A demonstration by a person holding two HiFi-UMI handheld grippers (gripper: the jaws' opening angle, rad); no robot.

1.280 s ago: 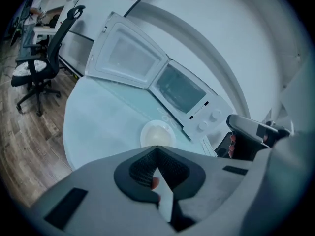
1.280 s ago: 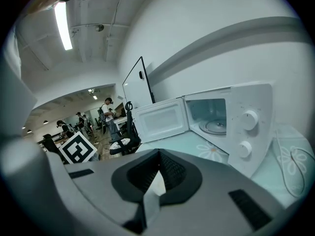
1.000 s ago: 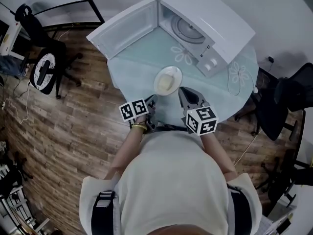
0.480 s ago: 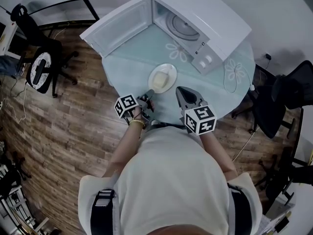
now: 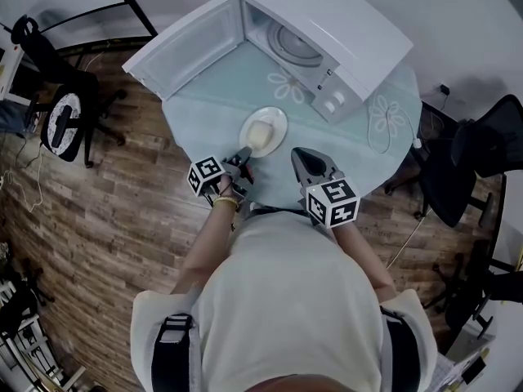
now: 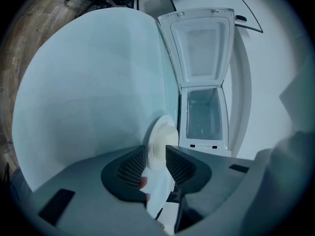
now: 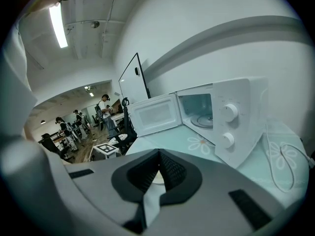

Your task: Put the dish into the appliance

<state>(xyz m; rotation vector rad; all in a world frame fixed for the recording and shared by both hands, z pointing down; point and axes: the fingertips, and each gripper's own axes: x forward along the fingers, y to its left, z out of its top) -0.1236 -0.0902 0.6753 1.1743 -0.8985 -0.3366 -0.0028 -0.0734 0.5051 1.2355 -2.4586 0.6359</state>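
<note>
Dish: here's the white round plate [image 5: 263, 131], with a pale block of food [image 5: 260, 135] on it. It lies flat at the centre of the head view, on the counter just below the oven's open mouth and not inside it.
Appliance: the white microwave oven [image 5: 343, 31] sits at upper centre. Its door [image 5: 186, 47] is swung wide toward the upper left, and the glass turntable [image 5: 294, 46] shows in the cavity.
Counter: a round counter [image 5: 212, 113] under a pale green cloth printed with flowers.
Left tongs: the left tongs [image 5: 244, 155] are spread wide, right at the plate's lower-left rim. In the left gripper view that rim [image 6: 160, 144] stands in the gap between the two dark ribbed pads [image 6: 132, 167], and I can't see them pressing on it.
Right tongs: the right tongs [image 5: 299, 155] are pressed together, tips meeting with nothing between them. They hover lower right of the plate, near it but apart.
Surroundings: wood plank floor [image 5: 122, 211] at left, and a black office chair [image 5: 65, 113] at the left edge.
</note>
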